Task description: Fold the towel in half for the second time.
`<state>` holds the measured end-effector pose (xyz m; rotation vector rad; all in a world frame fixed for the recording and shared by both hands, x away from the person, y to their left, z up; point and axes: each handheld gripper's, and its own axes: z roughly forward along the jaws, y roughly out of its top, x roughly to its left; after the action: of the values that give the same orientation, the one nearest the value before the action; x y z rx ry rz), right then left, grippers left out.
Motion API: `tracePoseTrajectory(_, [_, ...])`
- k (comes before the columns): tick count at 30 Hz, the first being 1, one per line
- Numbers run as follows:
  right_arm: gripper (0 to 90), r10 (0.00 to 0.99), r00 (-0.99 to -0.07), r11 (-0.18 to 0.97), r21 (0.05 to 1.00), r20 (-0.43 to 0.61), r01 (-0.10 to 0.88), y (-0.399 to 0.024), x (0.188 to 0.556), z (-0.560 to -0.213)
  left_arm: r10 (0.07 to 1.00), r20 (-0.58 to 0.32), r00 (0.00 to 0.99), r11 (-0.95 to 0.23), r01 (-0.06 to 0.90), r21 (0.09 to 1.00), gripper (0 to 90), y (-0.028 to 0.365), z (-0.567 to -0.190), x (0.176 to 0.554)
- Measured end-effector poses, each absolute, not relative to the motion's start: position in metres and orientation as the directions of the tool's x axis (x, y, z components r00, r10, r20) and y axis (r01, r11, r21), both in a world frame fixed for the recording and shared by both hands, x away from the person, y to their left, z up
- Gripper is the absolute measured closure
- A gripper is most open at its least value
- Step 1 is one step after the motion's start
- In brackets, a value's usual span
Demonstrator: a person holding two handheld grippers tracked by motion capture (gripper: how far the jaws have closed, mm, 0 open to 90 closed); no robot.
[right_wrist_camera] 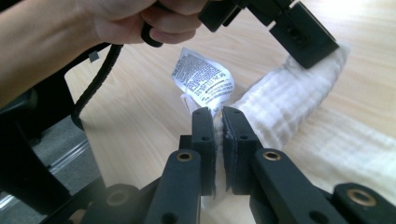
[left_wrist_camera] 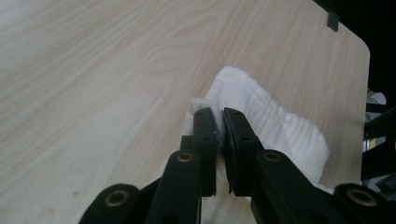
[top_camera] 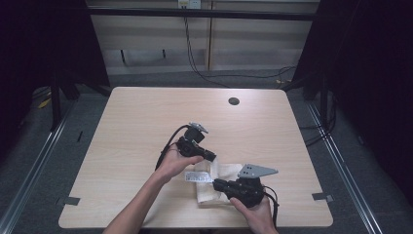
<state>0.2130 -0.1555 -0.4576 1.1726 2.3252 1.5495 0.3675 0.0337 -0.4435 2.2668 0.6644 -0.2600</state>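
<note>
A cream-white cloth (top_camera: pixel 225 171) lies bunched near the front of the wooden table (top_camera: pixel 146 117), with a printed care label (top_camera: pixel 197 176) at its left edge. In the left gripper view, my left gripper (left_wrist_camera: pixel 219 122) is shut on a folded edge of the cloth (left_wrist_camera: pixel 275 128). From above, the left gripper (top_camera: pixel 211 156) sits at the cloth's far edge. My right gripper (top_camera: pixel 216 184) is at the near left edge. In its own view the right gripper (right_wrist_camera: pixel 218 120) is shut on the cloth (right_wrist_camera: pixel 289 100) just below the label (right_wrist_camera: pixel 203 77). The left gripper (right_wrist_camera: pixel 306 39) pinches the cloth's far end there.
A round cable hole (top_camera: pixel 234 101) sits near the table's far edge. Dark frame posts and floor rails flank both sides. A hand (right_wrist_camera: pixel 140 18) and a black cable (right_wrist_camera: pixel 95 88) cross the upper left of the right gripper view. The table's right corner (left_wrist_camera: pixel 359 46) lies beyond the cloth.
</note>
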Motion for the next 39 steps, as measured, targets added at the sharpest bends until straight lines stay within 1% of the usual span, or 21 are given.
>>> tracePoseTrajectory(3, [84.3,0.654,-0.698,0.196,0.825,0.293,0.53,-0.161,0.21,-0.457,0.365,-0.349,0.863,-0.586,0.504,0.634,84.2,0.025,-0.441,0.364])
tracePoseTrajectory(6, [83.8,0.648,-0.69,0.152,0.834,0.321,0.53,-0.17,0.202,-0.455,0.358,-0.349,0.866,-0.6,0.499,0.625,84.3,0.013,-0.441,0.363])
tracePoseTrajectory(7, [83.8,0.661,-0.687,0.171,0.831,0.302,0.53,-0.171,0.201,-0.456,0.359,-0.345,0.867,-0.605,0.498,0.621,84.4,0.009,-0.443,0.363])
tracePoseTrajectory(12, [83.8,0.693,-0.651,0.192,0.792,0.308,0.579,-0.185,0.204,-0.47,0.365,-0.374,0.853,-0.617,0.522,0.589,84.2,-0.01,-0.458,0.369])
tracePoseTrajectory(15, [82.5,0.703,-0.655,0.246,0.769,0.278,0.59,-0.19,0.205,-0.473,0.362,-0.385,0.849,-0.629,0.527,0.571,83.9,-0.018,-0.467,0.371])
tracePoseTrajectory(18, [82.4,0.711,-0.647,0.254,0.758,0.275,0.601,-0.198,0.206,-0.477,0.366,-0.42,0.831,-0.608,0.555,0.568,83.9,-0.022,-0.473,0.373])
tracePoseTrajectory(20, [80.7,0.722,-0.634,0.247,0.751,0.279,0.612,-0.204,0.206,-0.479,0.382,-0.424,0.821,-0.6,0.569,0.562,83.8,-0.026,-0.478,0.373])
tracePoseTrajectory(22, [76.0,0.732,-0.625,0.253,0.744,0.27,0.618,-0.206,0.205,-0.479,0.39,-0.434,0.812,-0.589,0.582,0.561,81.5,-0.028,-0.48,0.372])
tracePoseTrajectory(24, [69.0,0.749,-0.617,0.269,0.74,0.242,0.617,-0.209,0.204,-0.479,0.362,-0.47,0.805,-0.56,0.591,0.581,78.0,-0.027,-0.479,0.372])
tracePoseTrajectory(28, [55.2,0.77,-0.597,0.266,0.737,0.225,0.621,-0.219,0.199,-0.478,0.332,-0.435,0.837,-0.538,0.547,0.642,71.4,-0.023,-0.468,0.369])
tracePoseTrajectory(29, [52.2,0.77,-0.598,0.265,0.74,0.224,0.618,-0.221,0.199,-0.477,0.342,-0.429,0.836,-0.523,0.549,0.652,70.1,-0.02,-0.464,0.368])
tracePoseTrajectory(30, [49.4,0.772,-0.595,0.263,0.74,0.224,0.619,-0.224,0.198,-0.476,0.34,-0.431,0.836,-0.513,0.549,0.66,68.5,-0.017,-0.461,0.368])
tracePoseTrajectory(32, [42.4,0.777,-0.584,0.237,0.752,0.233,0.615,-0.231,0.197,-0.472,0.339,-0.437,0.833,-0.491,0.552,0.674,62.0,-0.008,-0.455,0.37])
tracePoseTrajectory(33, [39.2,0.785,-0.573,0.231,0.747,0.236,0.624,-0.234,0.197,-0.471,0.336,-0.45,0.827,-0.472,0.562,0.68,61.0,-0.004,-0.453,0.37])
tracePoseTrajectory(34, [37.3,0.789,-0.57,0.225,0.754,0.231,0.617,-0.237,0.197,-0.469,0.338,-0.448,0.828,-0.47,0.561,0.682,60.4,0.0,-0.451,0.37])
tracePoseTrajectory(35, [35.8,0.794,-0.561,0.211,0.761,0.232,0.613,-0.239,0.196,-0.467,0.353,-0.426,0.833,-0.474,0.551,0.687,58.1,0.003,-0.45,0.37])
tracePoseTrajectory(36, [35.8,0.793,-0.565,0.21,0.767,0.229,0.606,-0.241,0.196,-0.465,0.361,-0.412,0.837,-0.473,0.545,0.692,56.2,0.006,-0.449,0.369])
tracePoseTrajectory(38, [35.4,0.799,-0.556,0.193,0.779,0.228,0.597,-0.245,0.195,-0.46,0.376,-0.376,0.847,-0.479,0.525,0.703,55.2,0.017,-0.447,0.366])
tracePoseTrajectory(39, [35.2,0.806,-0.55,0.183,0.792,0.218,0.582,-0.249,0.195,-0.456,0.387,-0.374,0.843,-0.475,0.529,0.703,54.3,0.021,-0.446,0.364])
